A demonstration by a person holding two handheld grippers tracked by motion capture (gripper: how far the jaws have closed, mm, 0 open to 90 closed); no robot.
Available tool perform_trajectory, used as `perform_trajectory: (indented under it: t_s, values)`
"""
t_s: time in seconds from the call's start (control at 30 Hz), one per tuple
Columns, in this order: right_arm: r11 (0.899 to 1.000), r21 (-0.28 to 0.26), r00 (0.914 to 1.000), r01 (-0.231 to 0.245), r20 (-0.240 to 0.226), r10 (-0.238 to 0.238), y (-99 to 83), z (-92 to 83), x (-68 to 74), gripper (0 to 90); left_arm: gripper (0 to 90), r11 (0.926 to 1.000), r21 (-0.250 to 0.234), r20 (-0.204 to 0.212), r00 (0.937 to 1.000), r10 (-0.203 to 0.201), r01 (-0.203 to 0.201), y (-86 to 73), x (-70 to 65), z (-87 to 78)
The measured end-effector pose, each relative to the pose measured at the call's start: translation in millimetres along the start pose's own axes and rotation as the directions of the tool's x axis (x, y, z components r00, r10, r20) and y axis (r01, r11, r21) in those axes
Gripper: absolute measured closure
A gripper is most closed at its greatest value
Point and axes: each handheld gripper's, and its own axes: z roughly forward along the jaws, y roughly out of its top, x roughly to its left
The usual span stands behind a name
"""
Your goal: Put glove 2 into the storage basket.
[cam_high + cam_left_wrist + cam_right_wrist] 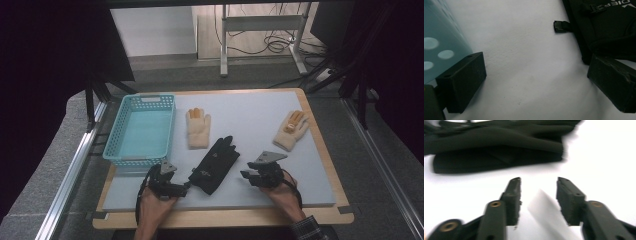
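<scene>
At the left of the high view we note a turquoise plastic lattice basket [141, 129] standing on the pale grey table mat [250, 120], upper left of the mat. In the left gripper view its blurred turquoise wall [441, 45] sits at the upper left, beside one black jaw.

Below the basket, bottom left of centre, the left gripper [181, 189] lies low on the mat in a hand [154, 209]. In its own view [536, 85] the jaws stand wide apart with bare mat between them; released, holding nothing. The far jaw rests just beside the cuff edge of the glove.

Centre of the high view: a black fabric glove with a small white logo [216, 165], lying flat, fingers toward the top of the frame, between the two grippers. A cream knitted glove with orange fingertips [198, 128] lies above it, next to the basket.

Right of centre, the right gripper [247, 175] points left at the black glove, near but apart. In its own blurred view [538, 195] the jaws are parted, nothing between them, with the black glove [499, 147] across the top of the frame.

Upper right: a second cream knitted glove [292, 130], tilted.
</scene>
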Motion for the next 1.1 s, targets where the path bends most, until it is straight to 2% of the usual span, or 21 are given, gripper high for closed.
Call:
perform_trajectory:
  t_s: [0.1,0.2,0.3,0.4,0.5,0.8,0.93,1.0,1.1]
  values:
    - [1.000,0.007,0.9977,-0.027,0.062,0.026,-7.0,-8.6,-15.9,41.7,2.5,1.0000,0.001,0.001,1.0000,-0.002,0.002,0.0,0.2,0.0]
    - [0.998,0.025,0.9933,-0.052,0.104,0.049,-12.4,-14.6,-31.0,32.7,2.5,1.0000,0.000,0.001,1.0000,-0.002,0.002,0.0,0.2,0.0]
    - [0.997,0.037,0.9840,-0.074,0.165,0.066,-19.2,-20.1,-44.8,27.2,2.5,1.0000,-0.002,0.001,1.0000,-0.002,0.002,-0.1,0.2,0.0]
    - [0.994,0.040,0.9753,-0.102,0.200,0.092,-25.5,-21.6,-53.9,23.3,2.5,1.0000,-0.004,0.002,1.0000,-0.003,0.003,-0.3,0.4,0.0]
    - [0.990,0.036,0.9730,-0.133,0.195,0.124,-28.9,-19.6,-58.3,21.4,2.5,1.0000,-0.005,0.004,1.0000,-0.004,0.004,-0.4,0.6,0.0]
    - [0.991,0.036,0.9724,-0.130,0.200,0.121,-29.2,-18.7,-57.8,20.6,2.8,1.0000,0.000,0.011,0.9999,-0.002,0.002,0.1,1.6,-0.7]
    - [0.991,0.035,0.9724,-0.130,0.200,0.121,-29.3,-18.7,-57.8,20.6,7.0,0.9998,0.014,0.026,0.9996,0.012,-0.012,0.1,5.4,-6.1]
    - [0.991,0.035,0.9724,-0.130,0.200,0.121,-29.3,-18.7,-57.8,20.6,7.4,0.9998,0.018,0.038,0.9993,-0.005,0.005,-0.1,6.6,-10.2]
    - [0.991,0.035,0.9724,-0.130,0.200,0.120,-29.3,-18.7,-57.7,20.6,7.3,0.9996,-0.004,0.076,0.9967,-0.028,0.028,-1.1,5.2,-21.6]
